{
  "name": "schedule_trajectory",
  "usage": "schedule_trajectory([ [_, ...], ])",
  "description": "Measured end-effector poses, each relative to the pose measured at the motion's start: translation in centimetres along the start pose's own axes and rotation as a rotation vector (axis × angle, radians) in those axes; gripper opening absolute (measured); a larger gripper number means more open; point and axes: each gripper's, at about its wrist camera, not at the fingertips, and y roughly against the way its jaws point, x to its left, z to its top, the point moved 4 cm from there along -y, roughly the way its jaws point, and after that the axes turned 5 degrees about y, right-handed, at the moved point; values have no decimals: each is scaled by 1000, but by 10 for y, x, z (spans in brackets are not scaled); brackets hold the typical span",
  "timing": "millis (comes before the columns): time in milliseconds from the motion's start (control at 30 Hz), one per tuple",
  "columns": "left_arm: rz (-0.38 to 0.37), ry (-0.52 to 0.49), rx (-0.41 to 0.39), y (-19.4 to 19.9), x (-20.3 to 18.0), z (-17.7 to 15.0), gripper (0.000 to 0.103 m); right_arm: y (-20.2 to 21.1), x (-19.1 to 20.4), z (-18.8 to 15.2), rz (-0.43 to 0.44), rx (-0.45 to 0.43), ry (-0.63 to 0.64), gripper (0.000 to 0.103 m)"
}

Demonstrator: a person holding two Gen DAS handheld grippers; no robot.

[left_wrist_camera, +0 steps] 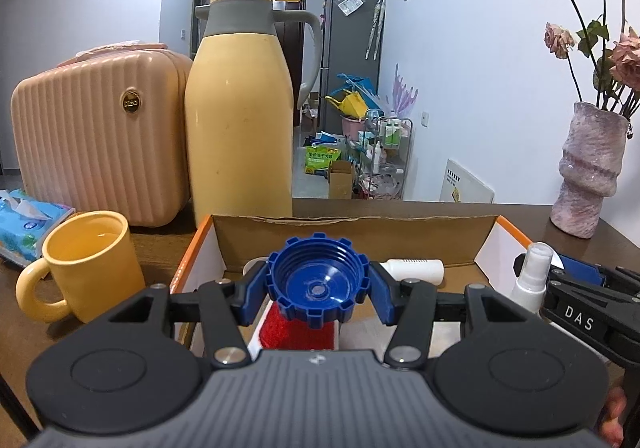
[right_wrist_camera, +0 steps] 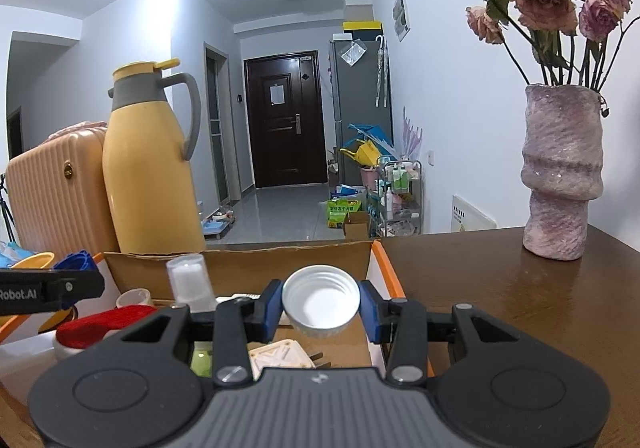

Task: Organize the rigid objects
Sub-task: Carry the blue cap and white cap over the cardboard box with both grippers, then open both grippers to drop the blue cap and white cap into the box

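A ridged blue plastic screw cap (left_wrist_camera: 318, 284), its hollow threaded side facing the camera, is pinched between the blue-padded fingers of the left gripper (left_wrist_camera: 318, 290) and held above the open cardboard box with orange edges (left_wrist_camera: 188, 260). A white plastic screw cap (right_wrist_camera: 321, 302), also hollow side toward the camera, is clamped by the fingers of the right gripper (right_wrist_camera: 321, 306) over the same box, near its right wall. Inside the box lie a red round pad (right_wrist_camera: 100, 324), a small white bottle on its side (left_wrist_camera: 416, 270), a clear-capped white spray bottle standing upright (right_wrist_camera: 190, 282) and a cream square piece (right_wrist_camera: 280, 358). The box sits on a dark brown wooden table (right_wrist_camera: 500, 288). To its left stands a yellow ceramic mug (left_wrist_camera: 86, 264); behind it are a tall yellow thermos jug with a grey handle (left_wrist_camera: 240, 107) and a ribbed pink case (left_wrist_camera: 96, 135). To the right stands a pink textured vase of dried roses (right_wrist_camera: 560, 171).
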Motion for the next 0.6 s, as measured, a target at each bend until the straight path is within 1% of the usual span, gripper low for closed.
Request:
schedule_trajectory([
  [300,-3,1,8,-4,1,1,55,-10,-1,0,14,28,10,40],
  [333,1,-2,6,-3,0,0,60,-10,-1,-1,13,32,10,40],
  [367,5,-4,3,-2,0,0,69,-10,-1,-1,10,31,10,40],
  [400,8,-5,-2,-1,0,0,73,-10,-2,-1,10,32,10,41],
  [467,9,-6,-15,3,0,0,86,-8,-3,-1,12,30,3,47],
  [500,8,-4,-22,5,0,1,88,-7,-4,0,10,25,0,55],
  [533,10,-3,-27,6,0,1,96,-6,-4,0,5,21,-1,65],
  [567,18,-1,-34,8,1,1,101,-5,-5,0,0,16,-3,70],
  [600,24,0,-43,9,1,1,102,-4,-5,0,-5,8,-8,80],
])
